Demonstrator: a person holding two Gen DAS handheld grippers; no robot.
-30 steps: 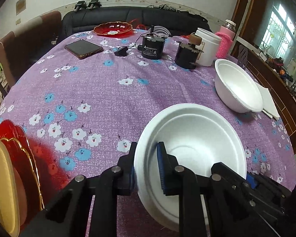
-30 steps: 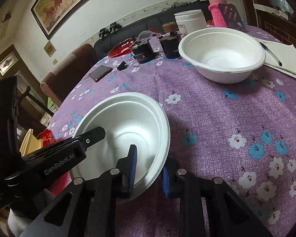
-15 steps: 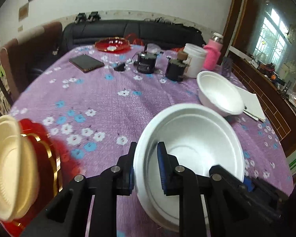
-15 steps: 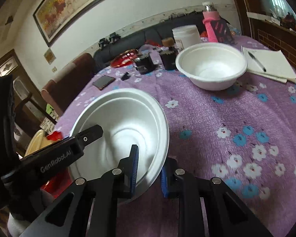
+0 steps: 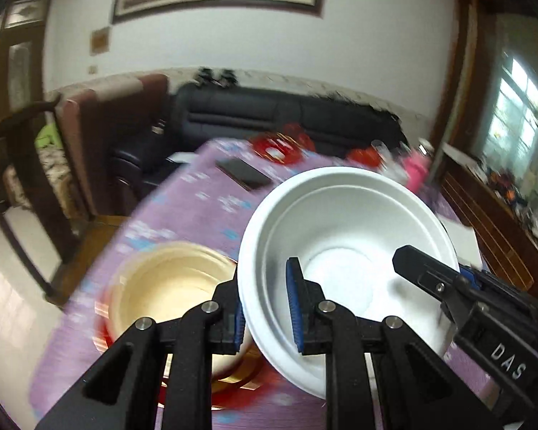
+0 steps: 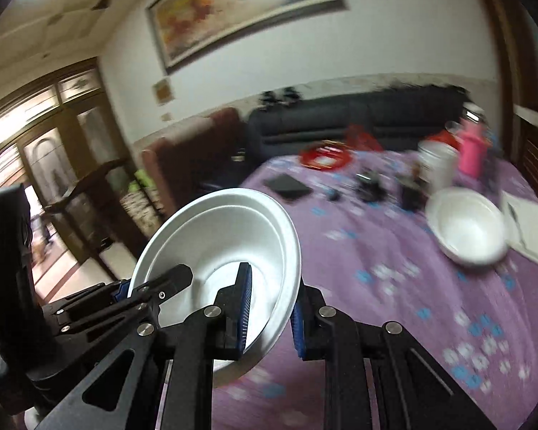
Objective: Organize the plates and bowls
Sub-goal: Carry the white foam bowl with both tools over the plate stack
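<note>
You've got two grippers on one white bowl point(image 5: 344, 251), held up off the purple table point(image 6: 394, 286). Your left gripper point(image 5: 267, 304) has its jaws narrowed down onto the bowl's near-left rim, one blue pad inside, one outside. Your right gripper point(image 6: 270, 308) pinches the opposite rim the same way, inner pad against the bowl wall, outer pad just behind the rim.

Count the bowls: three that I can see. The one you're holding, a second white bowl point(image 6: 466, 231) sitting on the table well off to the right, and a cream bowl point(image 5: 175, 283) down by the table's near-left edge, nested on a red plate point(image 5: 233, 390). A second red plate point(image 6: 322, 154) lies at the far end near the black sofa point(image 5: 269, 114). How many cream bowls are stacked there, I can't tell; it's blurred.

The held bowl is tilted, not level. Its mouth faces up and toward your left camera, with the far rim raised and the near rim low. It's round, so no long axis to speak of. From the left view it hangs just right of the cream bowl, rims overlapping in the picture.
</note>
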